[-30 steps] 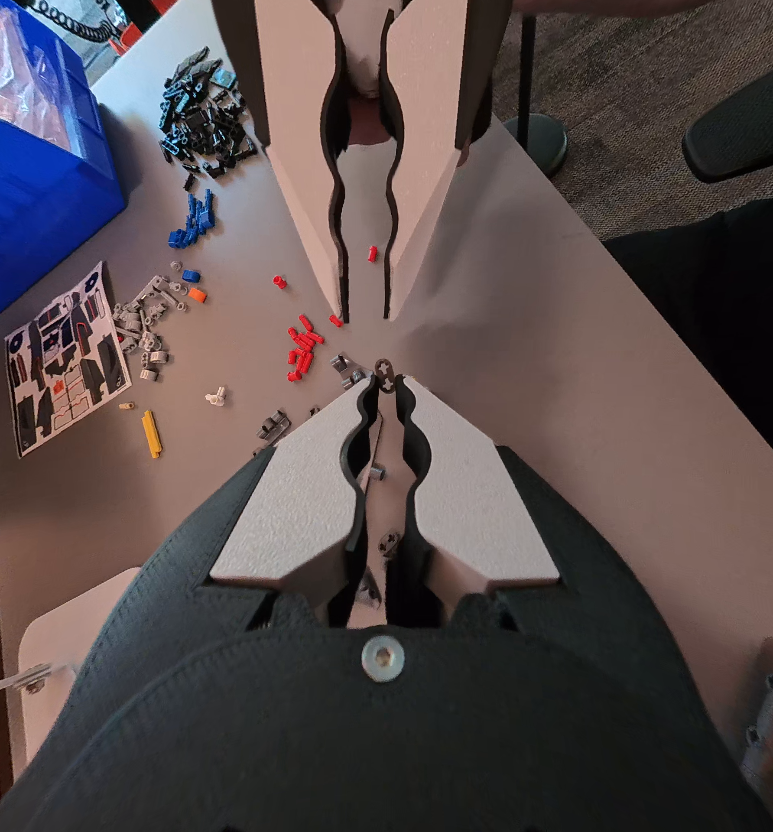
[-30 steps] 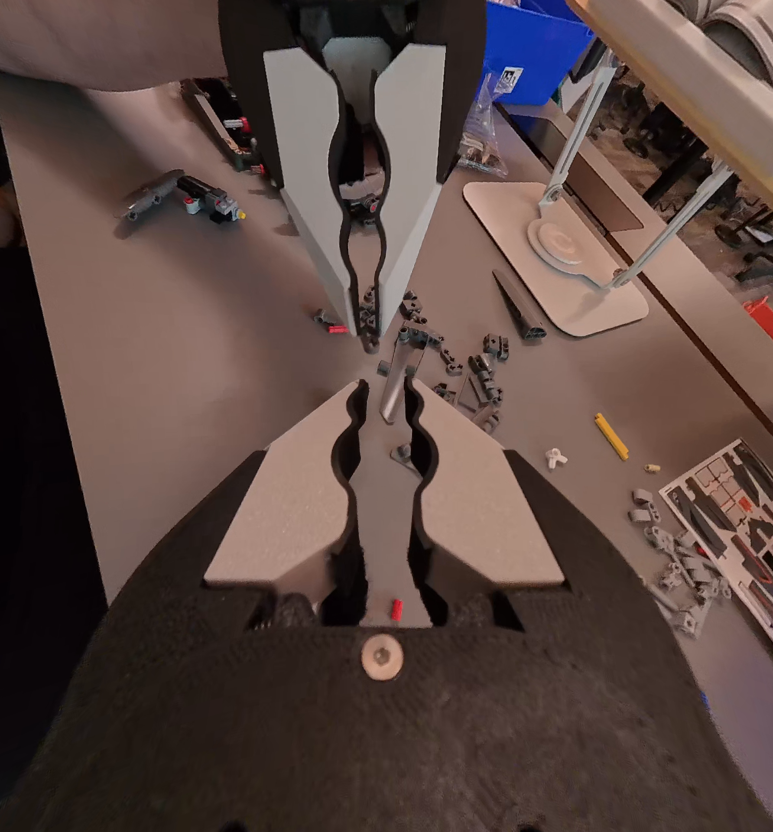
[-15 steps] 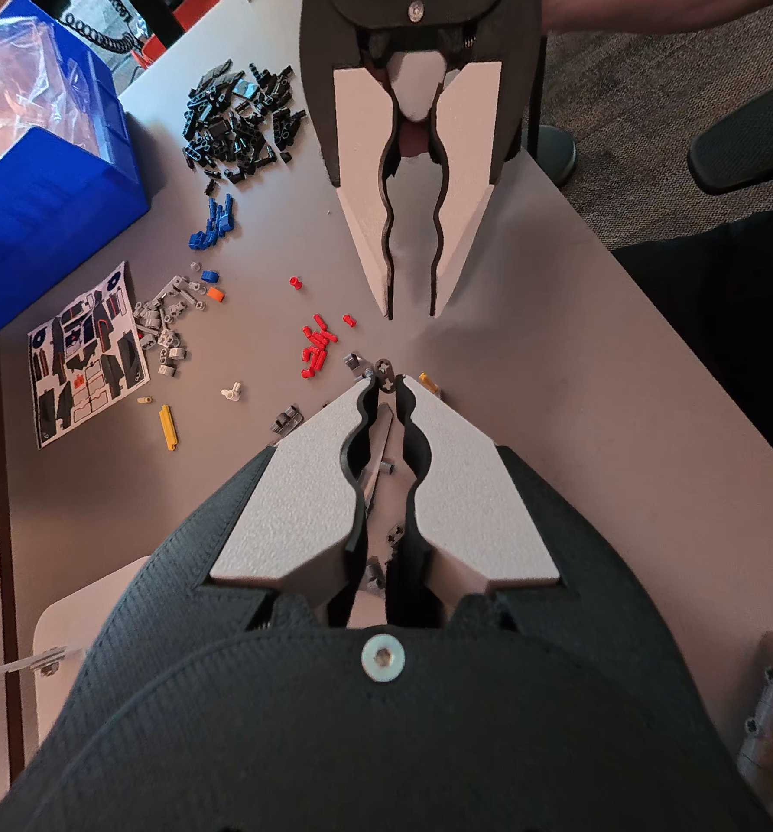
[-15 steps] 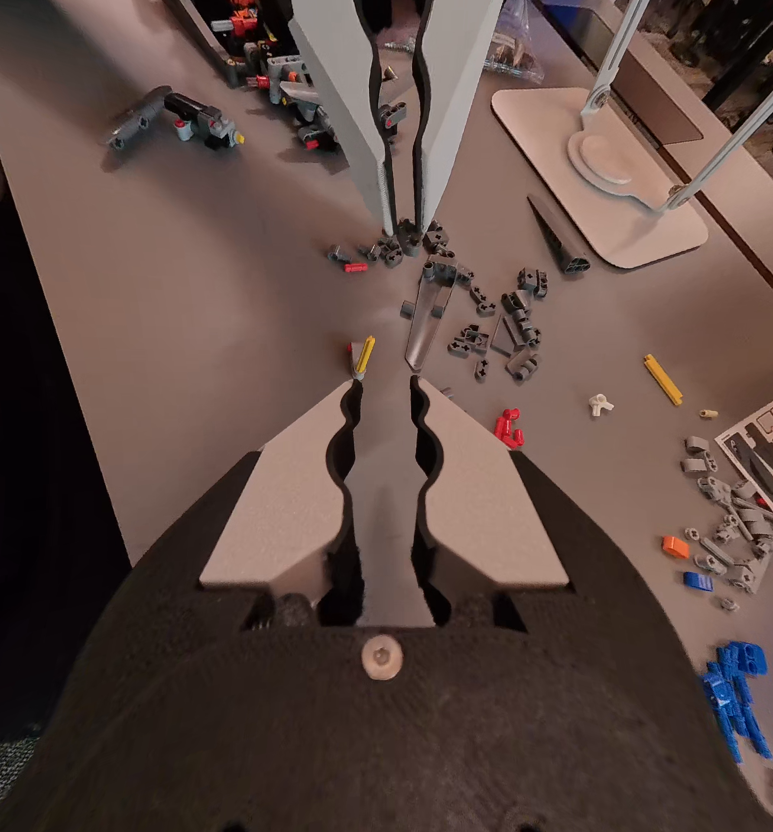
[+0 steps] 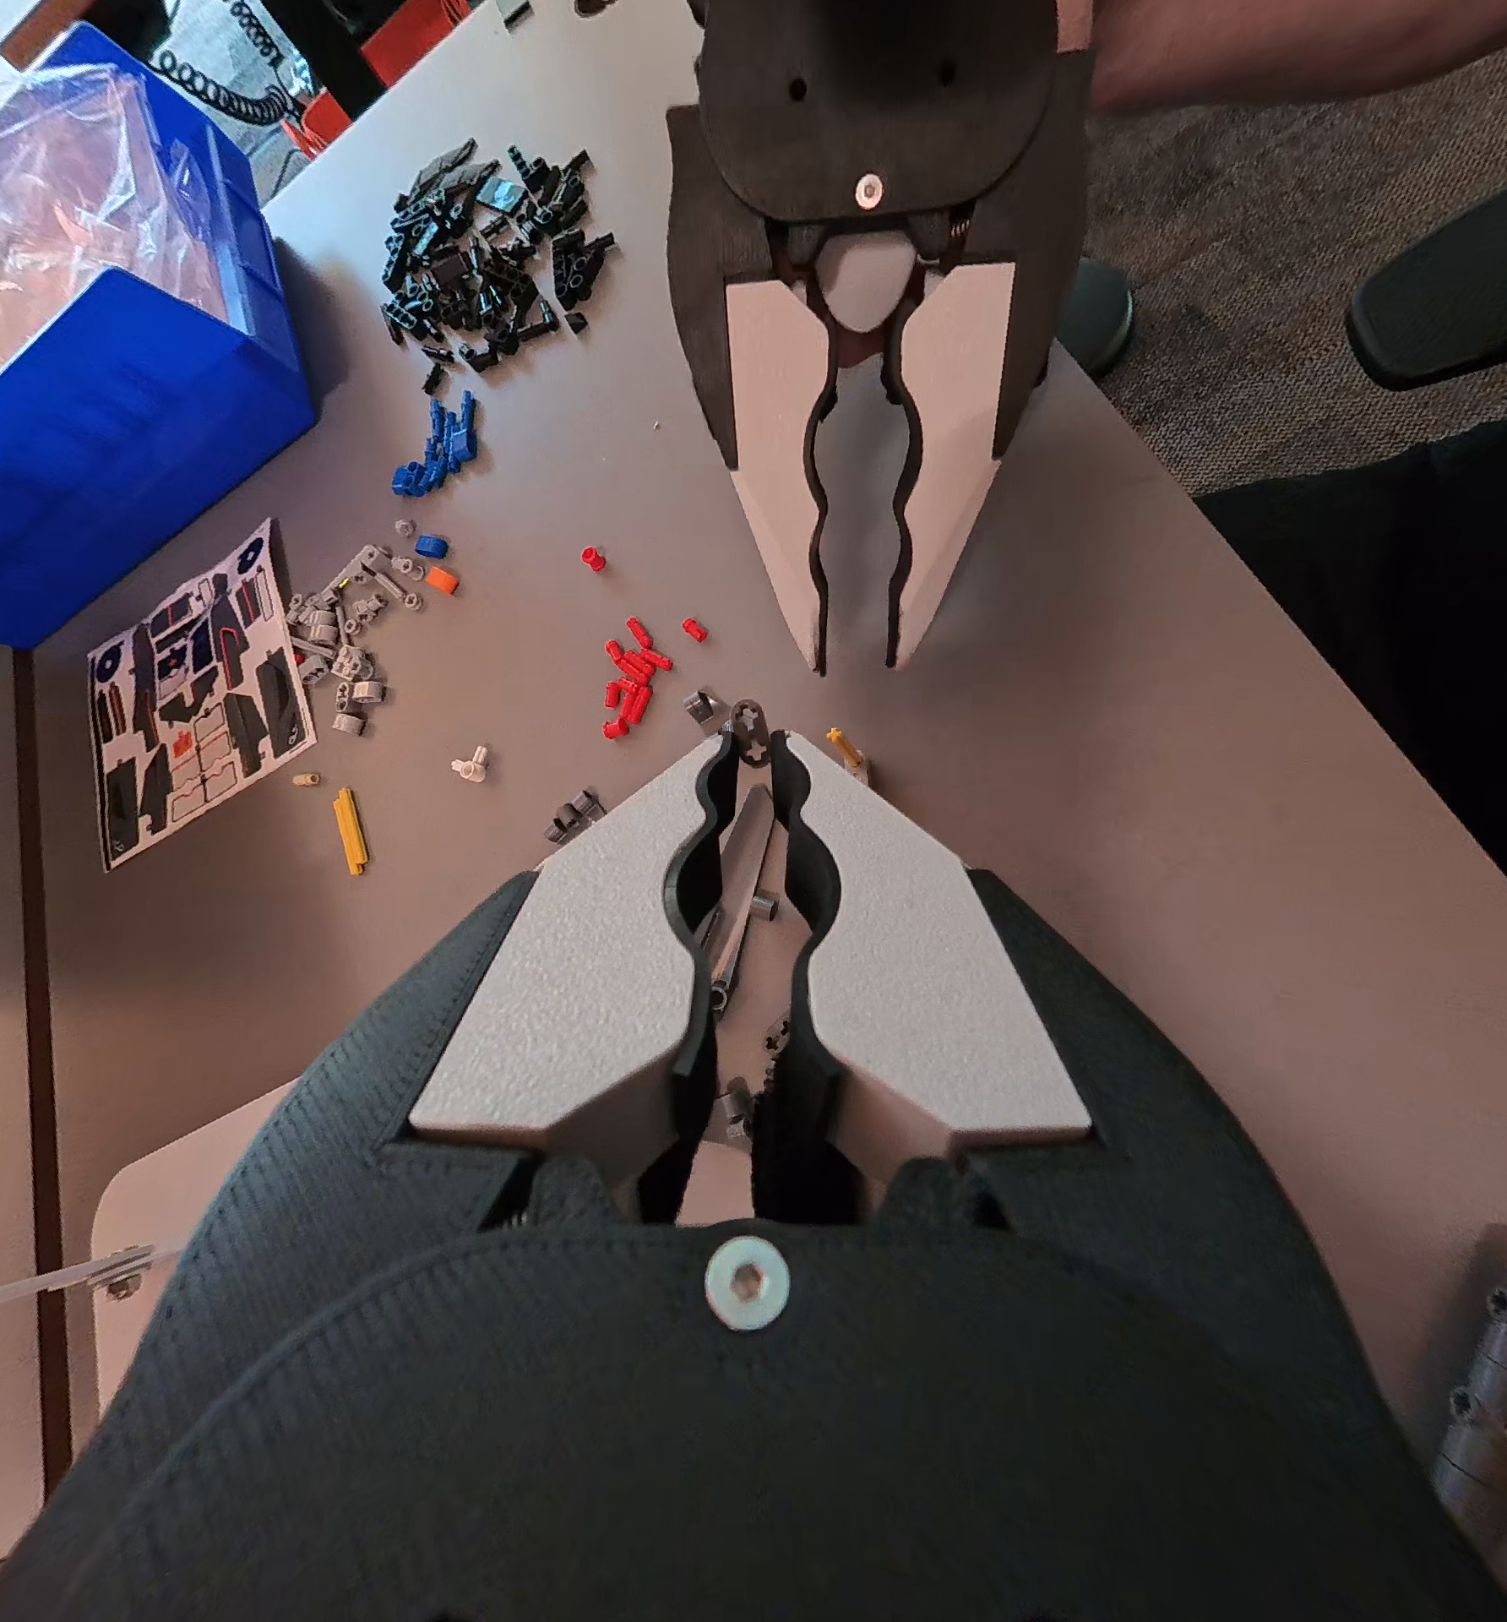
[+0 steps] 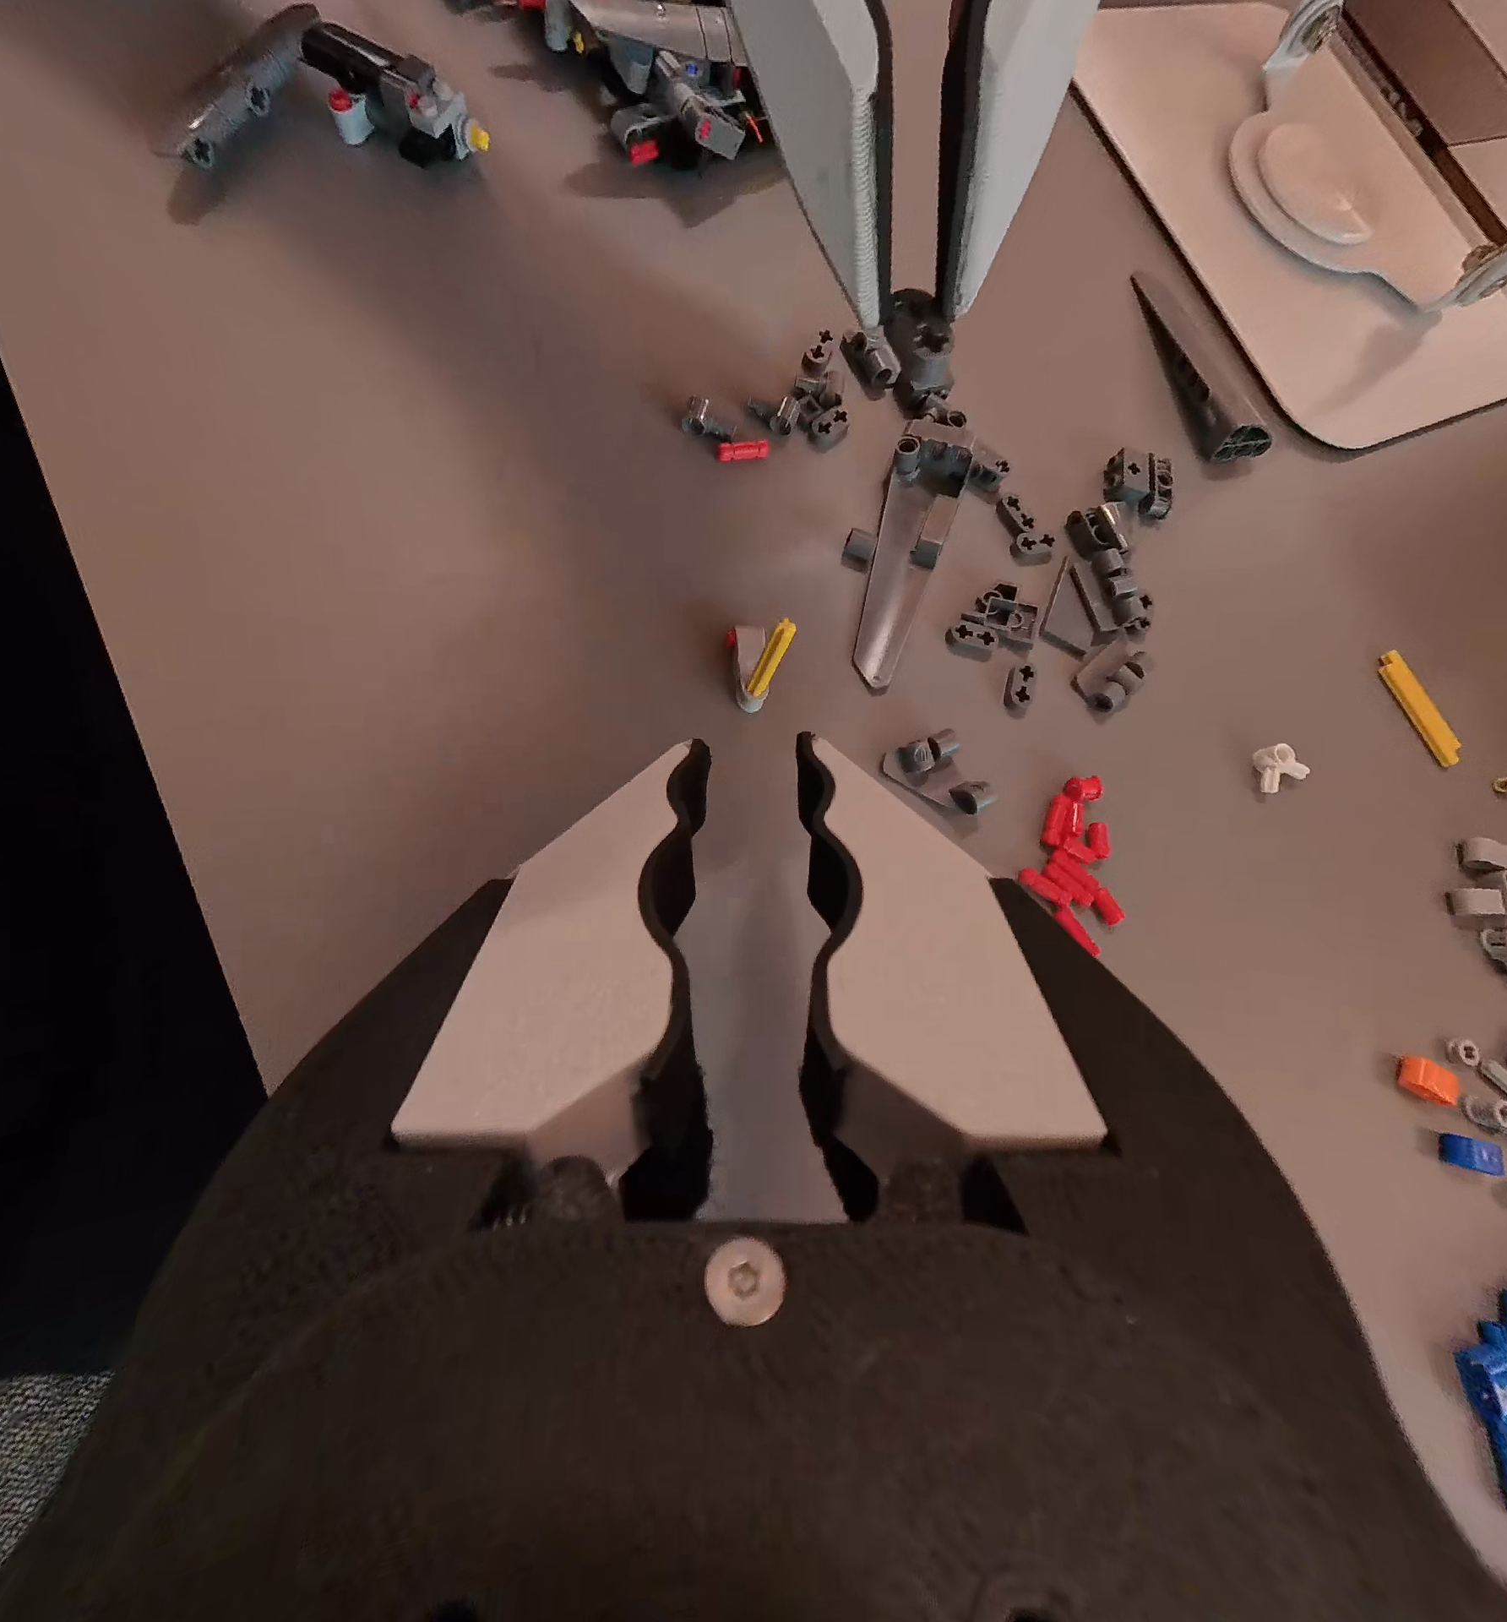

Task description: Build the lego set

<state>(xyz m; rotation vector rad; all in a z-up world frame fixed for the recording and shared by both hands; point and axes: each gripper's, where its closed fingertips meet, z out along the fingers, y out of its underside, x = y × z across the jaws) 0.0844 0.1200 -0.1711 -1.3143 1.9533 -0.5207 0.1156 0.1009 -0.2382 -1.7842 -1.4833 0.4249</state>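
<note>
My left gripper (image 5: 754,746) is shut on a small dark grey two-hole connector (image 5: 750,730) held just above the grey table (image 5: 1127,834). The right wrist view shows it too, with the connector (image 6: 921,338) pinched between the left gripper's (image 6: 908,307) tips. My right gripper (image 6: 750,746) is open and empty, low over the table. Just ahead of its tips lies a small grey piece with a yellow axle (image 6: 760,660), which also shows in the left wrist view (image 5: 851,755). The right gripper (image 5: 855,663) faces the left one, a short way off.
Loose parts lie around: red pins (image 5: 631,680), a long grey blade (image 6: 895,570), dark grey connectors (image 6: 1092,562), a black pile (image 5: 487,263), blue pieces (image 5: 438,448), a sticker sheet (image 5: 197,693). A blue bin (image 5: 100,395) stands left. A white stand base (image 6: 1312,263) and part-built models (image 6: 662,96) lie beyond. Left tips to right tips: about 8 cm. It is some 8 cm from my right tips to the long grey blade (image 6: 895,570).
My right gripper has drawn back from the left one, jaws still open. The grey piece with the yellow axle now lies on the table before its tips. The left gripper keeps the connector.
</note>
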